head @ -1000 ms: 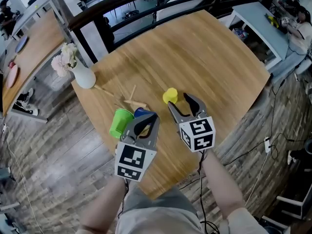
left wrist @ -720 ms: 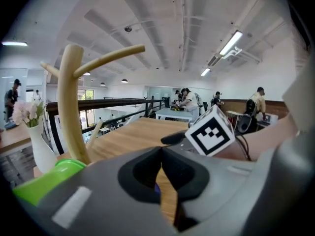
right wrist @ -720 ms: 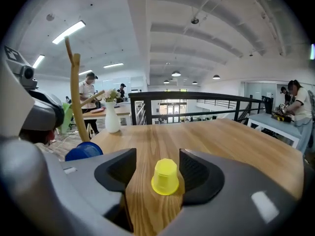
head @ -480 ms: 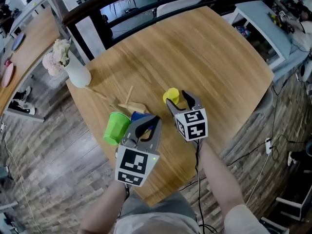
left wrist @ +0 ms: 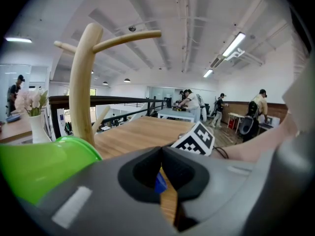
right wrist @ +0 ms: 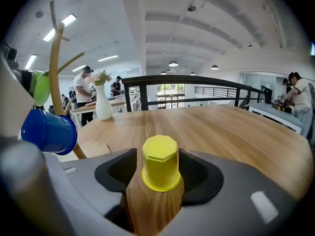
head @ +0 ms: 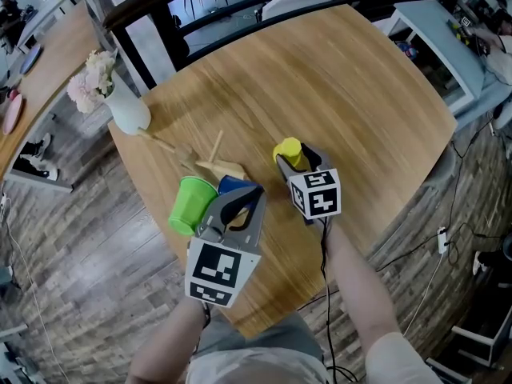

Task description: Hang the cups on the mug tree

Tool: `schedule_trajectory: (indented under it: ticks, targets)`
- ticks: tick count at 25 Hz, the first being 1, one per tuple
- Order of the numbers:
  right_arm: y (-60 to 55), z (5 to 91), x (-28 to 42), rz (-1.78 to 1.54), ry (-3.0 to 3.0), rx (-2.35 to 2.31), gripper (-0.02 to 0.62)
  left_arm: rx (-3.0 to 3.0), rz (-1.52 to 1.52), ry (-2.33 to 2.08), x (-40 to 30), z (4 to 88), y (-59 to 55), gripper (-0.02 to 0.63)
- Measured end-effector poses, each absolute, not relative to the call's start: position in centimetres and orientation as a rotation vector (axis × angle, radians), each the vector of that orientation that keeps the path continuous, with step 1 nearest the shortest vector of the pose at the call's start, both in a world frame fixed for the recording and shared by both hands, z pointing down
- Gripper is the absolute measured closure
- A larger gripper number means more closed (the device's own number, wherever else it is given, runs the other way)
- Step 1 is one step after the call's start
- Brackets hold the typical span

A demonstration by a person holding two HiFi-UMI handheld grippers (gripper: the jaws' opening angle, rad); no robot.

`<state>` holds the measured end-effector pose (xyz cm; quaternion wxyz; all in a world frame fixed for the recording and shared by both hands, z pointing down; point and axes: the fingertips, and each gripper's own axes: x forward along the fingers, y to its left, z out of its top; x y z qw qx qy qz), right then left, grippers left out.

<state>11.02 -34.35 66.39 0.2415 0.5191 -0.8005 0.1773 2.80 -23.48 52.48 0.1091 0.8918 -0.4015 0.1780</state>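
Yellow cup (head: pixel 288 149) now sits between the fingers of the right gripper (head: pixel 298 161), which came down and have just been opening; gripping comes next. Fingers of the left gripper (head: pixel 240 193) are clamped on the blue cup (head: pixel 230 184).

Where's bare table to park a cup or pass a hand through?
Free: the wide table stretch beyond and right of the yellow cup, out to the far and right edges. Crowded: the near-left part, where mug tree, green cup and blue cup bunch together, yellow cup just right of them; the vase takes the left edge.
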Motion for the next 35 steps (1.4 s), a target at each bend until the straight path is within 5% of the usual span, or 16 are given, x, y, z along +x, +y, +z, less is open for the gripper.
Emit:
schedule_trajectory:
  ticks: [12,35]
  targets:
    - [-33.0,64.2,11.0,0.509,-2.232,1.441,0.373,2.627,0.537,-1.191,1.9,51.1,-22.3,0.603]
    - [-17.8,38.7,8.3,0.266,-2.484,1.425,0.373,2.704,0.439,-1.22,-0.1,39.0,-16.0,0.603]
